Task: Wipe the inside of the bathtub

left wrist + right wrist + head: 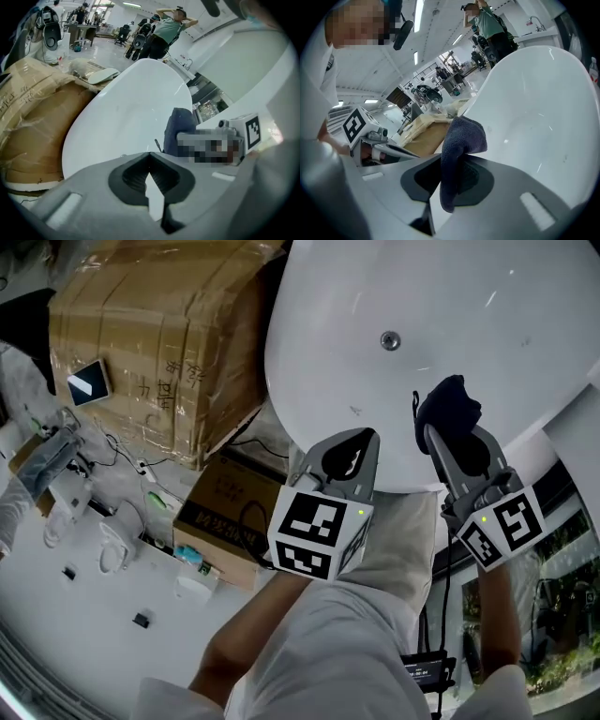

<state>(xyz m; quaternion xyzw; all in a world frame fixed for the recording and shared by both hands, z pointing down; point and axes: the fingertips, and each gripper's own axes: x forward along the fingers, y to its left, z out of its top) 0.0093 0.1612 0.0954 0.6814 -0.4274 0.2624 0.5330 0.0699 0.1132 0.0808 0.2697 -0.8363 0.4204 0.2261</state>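
Note:
A white oval bathtub [469, 296] fills the upper right of the head view, its drain [390, 340] near the middle. My right gripper [441, 432] is shut on a dark blue cloth [448, 409], held just over the tub's near rim. In the right gripper view the cloth [459, 145] hangs between the jaws, with the tub wall [534, 108] behind it. My left gripper [349, 454] hovers at the rim to the left, shut with nothing in it. In the left gripper view the tub [126, 112] lies ahead and the cloth [180, 124] shows at the right.
A large cardboard-wrapped package [159, 334] stands left of the tub, with a smaller brown box [230, 512] in front of it. Cables and small items [112, 540] lie on the white floor at left. People stand far off [164, 33].

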